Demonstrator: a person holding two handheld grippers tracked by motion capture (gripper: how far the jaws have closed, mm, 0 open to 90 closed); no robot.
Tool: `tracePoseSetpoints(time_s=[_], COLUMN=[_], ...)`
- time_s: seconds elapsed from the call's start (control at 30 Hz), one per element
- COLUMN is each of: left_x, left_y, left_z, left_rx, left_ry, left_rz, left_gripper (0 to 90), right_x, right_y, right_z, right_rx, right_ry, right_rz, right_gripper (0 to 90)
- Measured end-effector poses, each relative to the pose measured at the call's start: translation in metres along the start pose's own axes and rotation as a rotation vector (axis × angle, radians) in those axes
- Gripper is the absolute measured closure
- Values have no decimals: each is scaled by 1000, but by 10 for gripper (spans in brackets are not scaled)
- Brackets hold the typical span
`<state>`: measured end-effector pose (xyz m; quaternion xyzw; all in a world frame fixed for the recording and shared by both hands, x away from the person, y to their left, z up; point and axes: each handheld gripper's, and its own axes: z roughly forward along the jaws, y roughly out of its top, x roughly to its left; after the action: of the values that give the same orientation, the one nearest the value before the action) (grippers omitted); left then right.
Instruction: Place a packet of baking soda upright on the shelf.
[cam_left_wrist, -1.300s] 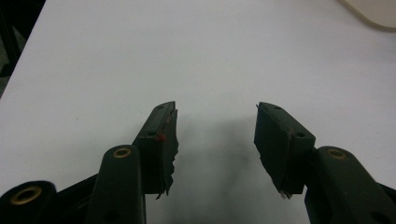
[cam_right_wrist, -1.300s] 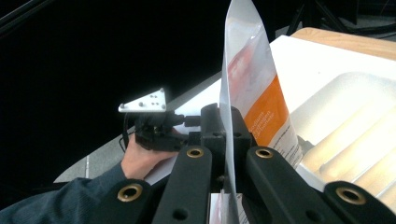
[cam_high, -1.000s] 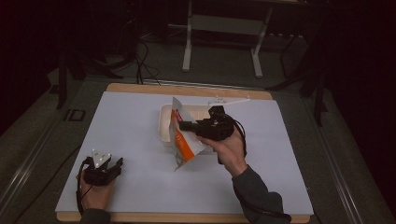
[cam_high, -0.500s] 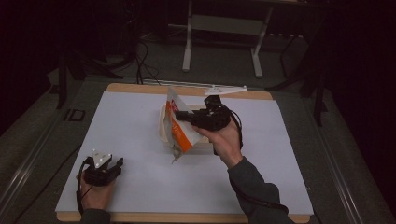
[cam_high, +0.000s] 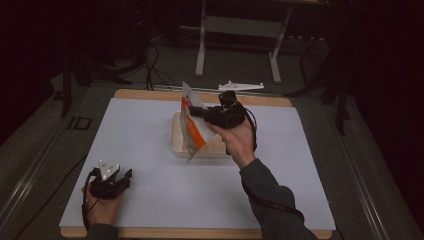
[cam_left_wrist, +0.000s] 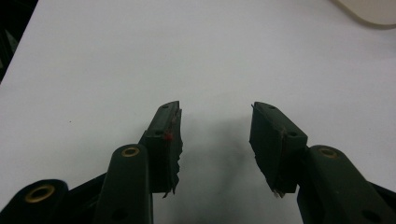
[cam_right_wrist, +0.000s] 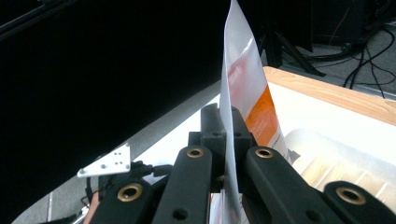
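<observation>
Packet (cam_high: 191, 127): one, white with an orange panel, flat and thin, pinched edge-on between the jaws of the right gripper (cam_high: 196, 113) and held up off the table. In the right gripper view the packet (cam_right_wrist: 243, 93) stands nearly upright, rising past the clamped jaw tips, orange print facing away to the right.

Tray (cam_high: 176, 139): one, pale and shallow, directly under the hanging packet and below the right gripper; the packet's lower corner hangs over its near edge (contact cannot be told). Right hand (cam_high: 239, 141) grips from behind the tool.

Left gripper (cam_high: 120, 176): one, well apart from the packet, resting low near the table's front left, held by the left hand (cam_high: 100, 207). In its own view the left gripper (cam_left_wrist: 215, 130) has its two jaws spread, nothing between them, only bare white table (cam_left_wrist: 116, 56) beneath; tray corner (cam_left_wrist: 369, 11) far ahead to the right.

Grippers counted: two. Hands: two.
</observation>
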<state>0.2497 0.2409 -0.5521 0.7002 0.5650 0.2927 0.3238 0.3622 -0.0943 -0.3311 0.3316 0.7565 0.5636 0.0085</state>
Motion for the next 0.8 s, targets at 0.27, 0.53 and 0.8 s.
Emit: tracePoseSetpoints(time_s=[0.27,0.53,0.8], left_x=[-1,-1,-1], left_y=[0,0,0], left_z=[0,0,0], left_rx=[5,2,0], left_ry=[5,9,9], left_rz=[16,7,4], left_gripper=[542,516,512], right_x=[-7,-17,-22], right_y=[3,4,6], right_z=[10,23,34], right_rx=[-6,-19,-35], right_ry=[-27,-63,-93], right_rz=[11,38,46], right_gripper=[900,900,900])
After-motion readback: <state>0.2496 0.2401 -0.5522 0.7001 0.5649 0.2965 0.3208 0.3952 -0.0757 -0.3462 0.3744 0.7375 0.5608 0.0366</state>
